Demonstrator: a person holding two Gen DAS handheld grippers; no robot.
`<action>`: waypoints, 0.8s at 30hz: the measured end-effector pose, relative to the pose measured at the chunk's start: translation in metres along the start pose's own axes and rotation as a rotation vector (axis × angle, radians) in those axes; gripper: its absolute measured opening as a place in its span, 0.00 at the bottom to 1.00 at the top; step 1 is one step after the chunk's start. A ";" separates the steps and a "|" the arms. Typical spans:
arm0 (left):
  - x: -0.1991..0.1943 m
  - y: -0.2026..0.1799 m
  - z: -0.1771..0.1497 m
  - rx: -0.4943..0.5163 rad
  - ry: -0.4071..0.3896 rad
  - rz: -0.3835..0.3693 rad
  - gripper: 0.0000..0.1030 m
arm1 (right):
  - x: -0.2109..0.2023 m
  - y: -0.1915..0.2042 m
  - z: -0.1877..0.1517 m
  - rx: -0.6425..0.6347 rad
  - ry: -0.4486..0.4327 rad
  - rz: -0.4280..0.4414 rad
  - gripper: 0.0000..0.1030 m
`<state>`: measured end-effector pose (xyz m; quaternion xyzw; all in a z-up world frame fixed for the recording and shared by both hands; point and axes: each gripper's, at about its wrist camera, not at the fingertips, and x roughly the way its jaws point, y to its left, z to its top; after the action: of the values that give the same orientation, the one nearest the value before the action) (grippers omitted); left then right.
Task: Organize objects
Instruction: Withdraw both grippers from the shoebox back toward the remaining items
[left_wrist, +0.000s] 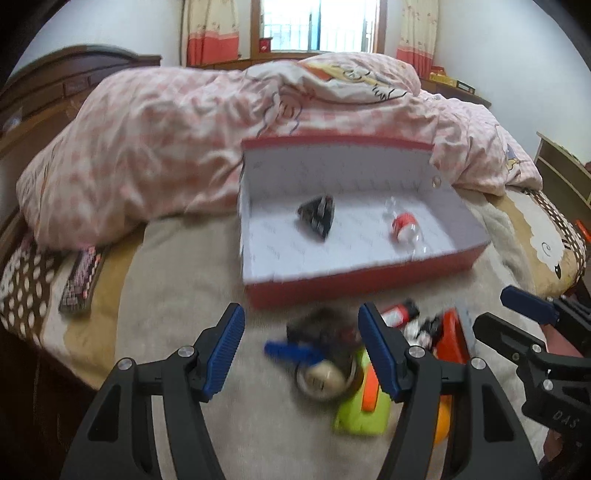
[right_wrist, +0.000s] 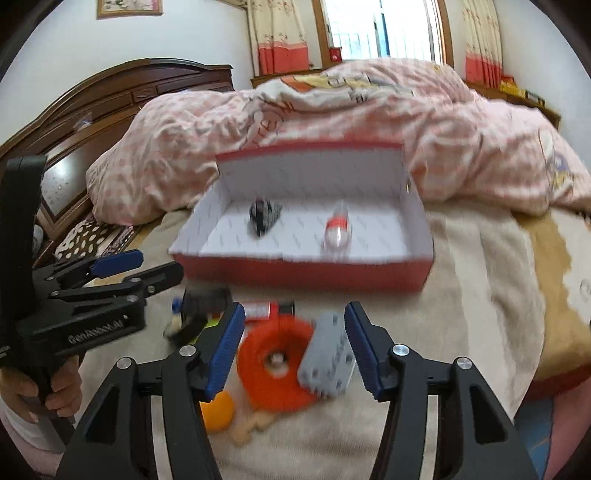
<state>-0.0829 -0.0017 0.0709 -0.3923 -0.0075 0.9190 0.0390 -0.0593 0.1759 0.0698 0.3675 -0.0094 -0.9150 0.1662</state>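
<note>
Red box (left_wrist: 365, 284), lid propped up against the pink quilt (left_wrist: 155, 147), taken as landmark for all else. Inside it, two things already put away: dark triangular item (left_wrist: 317, 216) toward the left of the floor, small bottle with red label (left_wrist: 404, 227) toward the right. Rest of the white floor bare. About a small share done, by this reckoning.

In front of the box, on the beige blanket (right_wrist: 461, 314), a loose heap waiting: orange ring-shaped piece (right_wrist: 275, 363), grey block (right_wrist: 327, 360) leaning on its right edge, small red-labelled tube (right_wrist: 264, 309) just before the box's front wall, blue-handled thing (left_wrist: 291, 350), round pale item (left_wrist: 323, 378), lime-green toy (left_wrist: 364, 410), orange ball-like piece (right_wrist: 218, 406), pale biscuit-coloured shape (right_wrist: 253, 428). Much of it blurred; exact kinds hard to tell. Well left of the box, a dark patterned flat thing (left_wrist: 79, 288) lying apart near the quilt's edge.

Left gripper (left_wrist: 301, 350): jaws apart, nothing between the pads, poised over the left part of the heap. Right gripper (right_wrist: 295, 345): jaws apart likewise, straddling the ring and grey block from above without pressing either; nothing held. A hand (right_wrist: 37, 395) visible on the left tool's grip in the right wrist view.

Left to do, as judged: nearly the whole heap to be lifted piece by piece into the box, plus perhaps the stray flat thing. Likely next pick: grey block or ring for the right tool.
</note>
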 end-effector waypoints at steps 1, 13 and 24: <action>0.000 0.002 -0.006 -0.003 0.008 -0.003 0.63 | 0.001 -0.002 -0.006 0.009 0.011 0.007 0.56; 0.007 0.018 -0.036 -0.053 0.048 -0.041 0.63 | 0.005 -0.011 -0.031 0.040 0.047 0.008 0.56; -0.003 0.014 -0.043 -0.026 0.010 -0.104 0.63 | 0.004 -0.006 -0.033 0.023 0.039 0.016 0.56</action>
<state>-0.0509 -0.0162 0.0429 -0.3965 -0.0397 0.9136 0.0814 -0.0417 0.1837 0.0424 0.3871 -0.0196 -0.9061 0.1692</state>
